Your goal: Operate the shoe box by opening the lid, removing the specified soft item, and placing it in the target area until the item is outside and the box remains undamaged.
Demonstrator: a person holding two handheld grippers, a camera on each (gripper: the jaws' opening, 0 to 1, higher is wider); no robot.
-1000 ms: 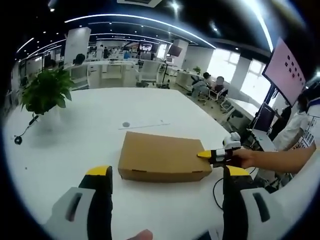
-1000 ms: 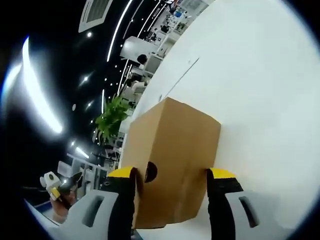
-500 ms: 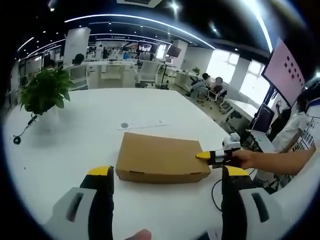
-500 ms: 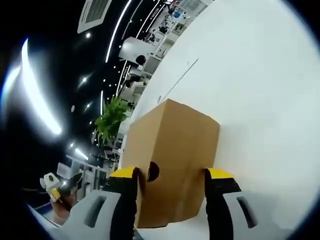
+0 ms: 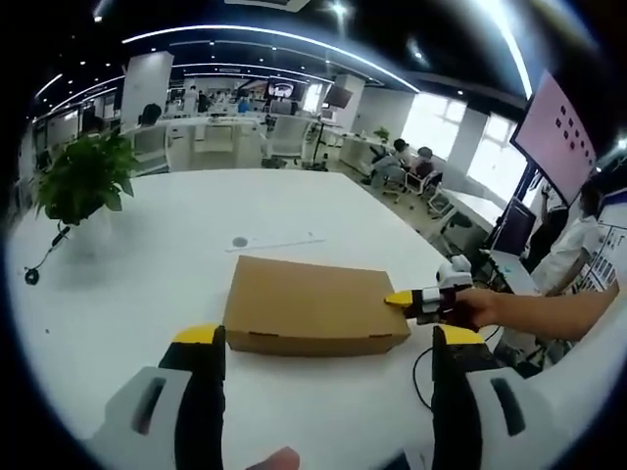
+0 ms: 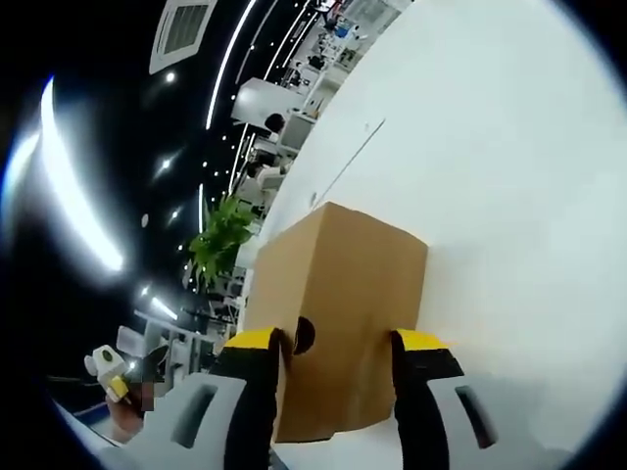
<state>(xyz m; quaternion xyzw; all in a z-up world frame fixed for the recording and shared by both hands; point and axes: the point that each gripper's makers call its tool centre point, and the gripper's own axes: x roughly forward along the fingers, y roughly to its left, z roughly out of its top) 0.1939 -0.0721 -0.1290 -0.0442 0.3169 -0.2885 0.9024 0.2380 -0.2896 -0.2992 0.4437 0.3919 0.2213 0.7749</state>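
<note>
A closed brown cardboard shoe box (image 5: 309,313) lies on the white table (image 5: 137,274). In the left gripper view my left gripper (image 5: 326,343) hangs open just in front of the box's long side, with nothing between its jaws. My right gripper (image 5: 423,302) comes in from the right in a person's hand, its yellow tip on the box's right end. In the right gripper view the shoe box (image 6: 343,284) stands end-on, and my right gripper (image 6: 336,341) has one jaw against each side of that end, beside a round finger hole (image 6: 305,335).
A potted plant (image 5: 83,181) and a thin black cable (image 5: 44,259) sit at the table's far left. A small round mark (image 5: 240,242) lies beyond the box. Another cable (image 5: 421,364) hangs by the right edge. Office desks and seated people fill the background.
The right gripper's jaws have drawn closer together around the box's end. The left gripper view has shifted only slightly; the box looks unmoved.
</note>
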